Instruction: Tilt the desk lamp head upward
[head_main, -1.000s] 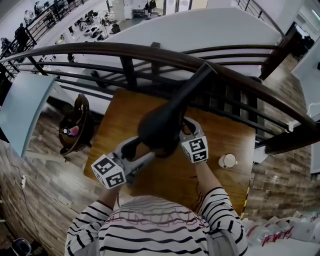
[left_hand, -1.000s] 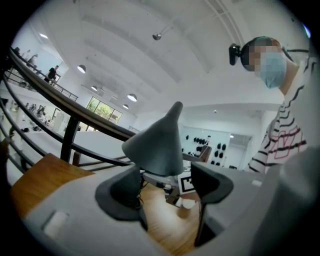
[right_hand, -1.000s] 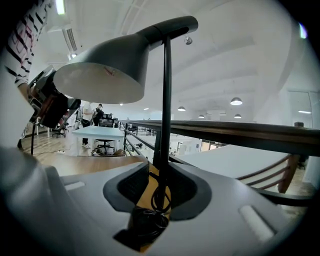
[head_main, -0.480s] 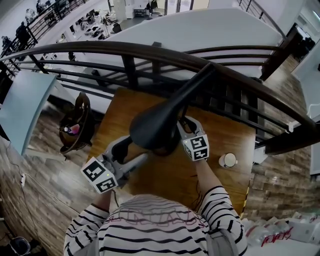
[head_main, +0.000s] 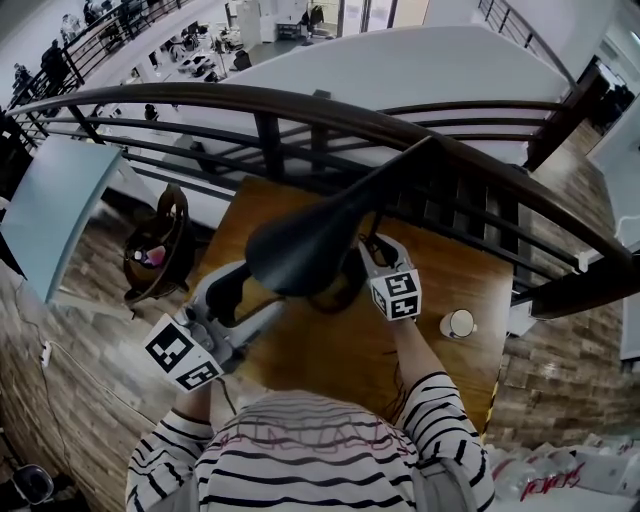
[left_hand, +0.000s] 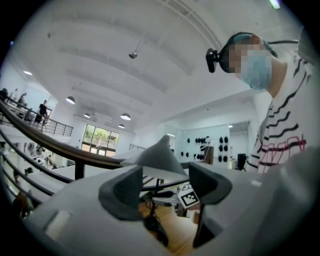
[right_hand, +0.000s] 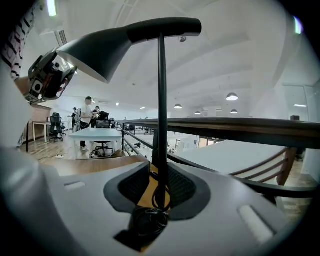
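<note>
Two hand-held grippers are at a black desk lamp on a wooden bench.

1. Left hand-held gripper: the jaws stand wide apart and grasp the lamp head. Its lower rim spans the gap from one jaw tip to the other. The right gripper view shows this gripper against the mouth end of the shade.
2. Right hand-held gripper: released. The jaws sit on either side of the thin upright lamp pole, with a gap showing at each pad. A coil of black cord lies at the foot of the pole, between the jaws.
3. Lamp head position: raised above the middle of the bench, at the end of the lamp arm, with its mouth toward the person's left.

Obstructions and surroundings:
- In the head view the lamp head covers the jaw tips of both grippers.
- A dark handrail with bars runs close behind the bench, and the lamp arm crosses in front of it.
- A small white cup stands near the right edge of the bench, apart from the lamp.
- A dark curved-frame object sits on the floor left of the bench. What it is cannot be told.
</note>
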